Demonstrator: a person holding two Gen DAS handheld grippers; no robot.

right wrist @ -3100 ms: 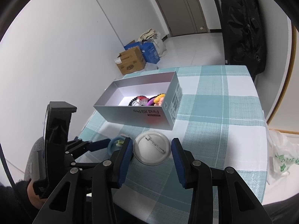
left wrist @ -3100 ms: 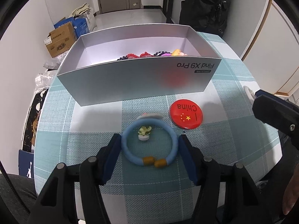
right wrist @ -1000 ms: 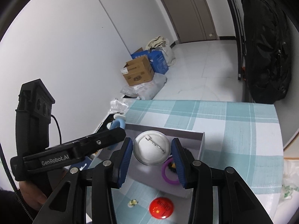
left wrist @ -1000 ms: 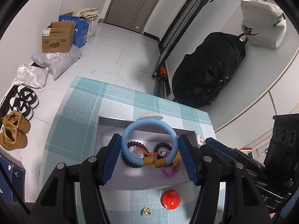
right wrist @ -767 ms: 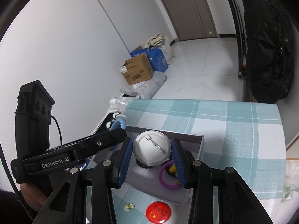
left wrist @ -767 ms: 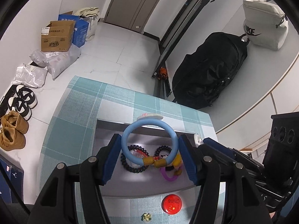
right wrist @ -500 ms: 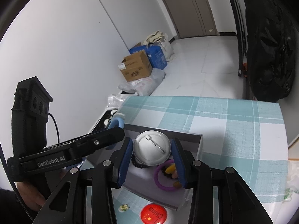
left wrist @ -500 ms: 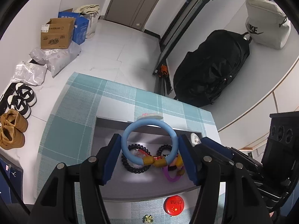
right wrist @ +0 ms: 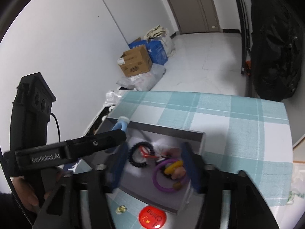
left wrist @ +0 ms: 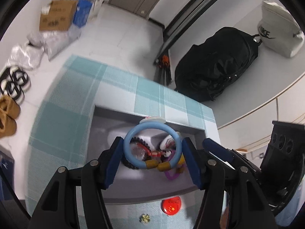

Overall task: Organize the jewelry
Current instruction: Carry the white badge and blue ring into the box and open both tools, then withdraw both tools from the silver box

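Observation:
My left gripper (left wrist: pixel 152 155) is shut on a light blue bangle (left wrist: pixel 131 157) with two brown beads and holds it above the grey box (left wrist: pixel 99 133). It also shows in the right wrist view (right wrist: pixel 122 126). My right gripper (right wrist: pixel 155 167) is open and empty above the box (right wrist: pixel 198 139), its fingers blurred. In the box lie a black bead bracelet (right wrist: pixel 138 157), a purple ring (right wrist: pixel 168 183), a yellow ring (right wrist: pixel 172 167) and a whitish badge (left wrist: pixel 167 143). A red China badge (right wrist: pixel 152 217) and a small flower charm (right wrist: pixel 121 209) lie on the cloth in front of the box.
The table has a teal and white checked cloth (right wrist: pixel 228 118). Cardboard boxes (right wrist: pixel 136 63) and bags are on the floor at the left. A black backpack (left wrist: pixel 215 68) leans at the right. Shoes (left wrist: pixel 7 110) are beside the table.
My right gripper has opened and the white pin badge has left it, now lying in the box. My left gripper still holds the blue bangle and has come lower over the box.

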